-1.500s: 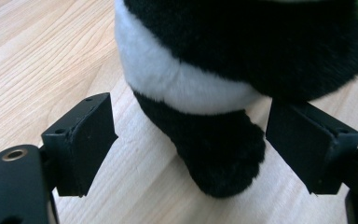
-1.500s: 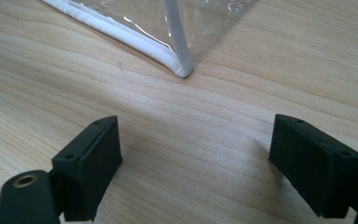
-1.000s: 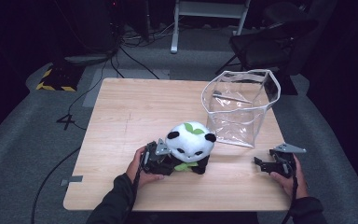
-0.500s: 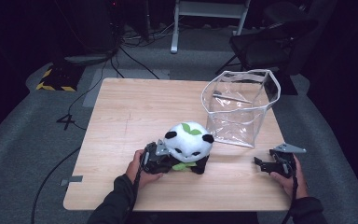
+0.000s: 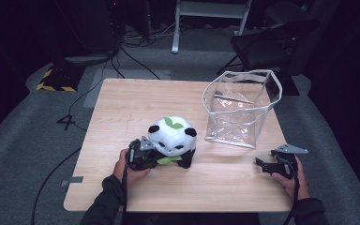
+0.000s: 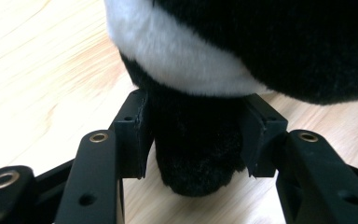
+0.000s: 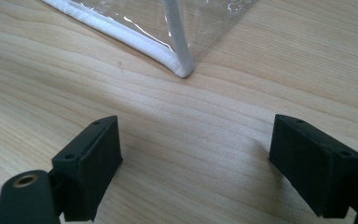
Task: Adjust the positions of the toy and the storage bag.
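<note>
A plush panda (image 5: 171, 136) with a green leaf on its head sits at the front middle of the wooden table (image 5: 122, 103). My left gripper (image 5: 146, 154) is at the panda's left side, held low over the wood. In the left gripper view its two pads press both sides of the panda's black limb (image 6: 196, 154), so the left gripper (image 6: 196, 135) is shut on it. Near the table's front right corner, my right gripper (image 5: 264, 165) stands open with bare wood between its jaws (image 7: 196, 158). A clear plastic bag (image 5: 239, 110) with white piping stands open at the back right.
The bag's bottom corner (image 7: 179, 65) lies just ahead of the right gripper. Off the table there is grey floor with cables, a black chair (image 5: 272, 42) at the back right and a white frame (image 5: 211, 14) behind.
The left gripper and the panda have shifted together to the left and slightly back. The right gripper has stayed in place.
</note>
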`<control>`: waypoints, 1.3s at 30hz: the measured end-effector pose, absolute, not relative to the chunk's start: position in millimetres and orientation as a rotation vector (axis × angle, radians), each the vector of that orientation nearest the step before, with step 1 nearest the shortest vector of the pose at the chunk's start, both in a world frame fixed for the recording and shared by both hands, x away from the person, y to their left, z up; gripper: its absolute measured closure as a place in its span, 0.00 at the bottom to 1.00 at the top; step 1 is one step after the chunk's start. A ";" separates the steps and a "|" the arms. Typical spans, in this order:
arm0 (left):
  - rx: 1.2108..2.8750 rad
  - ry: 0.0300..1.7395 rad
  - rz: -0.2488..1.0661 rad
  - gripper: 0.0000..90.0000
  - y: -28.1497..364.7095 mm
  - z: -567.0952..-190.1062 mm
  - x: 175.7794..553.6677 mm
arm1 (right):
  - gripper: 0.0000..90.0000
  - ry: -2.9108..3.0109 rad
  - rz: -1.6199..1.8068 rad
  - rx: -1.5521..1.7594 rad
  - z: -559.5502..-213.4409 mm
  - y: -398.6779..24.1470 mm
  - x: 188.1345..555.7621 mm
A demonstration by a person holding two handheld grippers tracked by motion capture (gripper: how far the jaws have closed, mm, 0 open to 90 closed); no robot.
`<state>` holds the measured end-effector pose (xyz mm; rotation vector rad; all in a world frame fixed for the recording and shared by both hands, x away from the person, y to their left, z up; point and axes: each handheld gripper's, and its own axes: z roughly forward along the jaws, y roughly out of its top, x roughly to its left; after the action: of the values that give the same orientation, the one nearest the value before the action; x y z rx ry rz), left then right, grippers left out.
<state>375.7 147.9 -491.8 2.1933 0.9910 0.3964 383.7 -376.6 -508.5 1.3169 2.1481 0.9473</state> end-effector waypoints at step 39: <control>2.280 0.831 0.192 0.48 134.0 -500.1 323.2 | 0.18 2.148 0.947 1.317 -508.5 -376.6 383.7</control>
<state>323.2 134.0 -500.1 2.2797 0.8312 0.1925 383.7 -376.6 -508.5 1.3166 2.1480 0.9470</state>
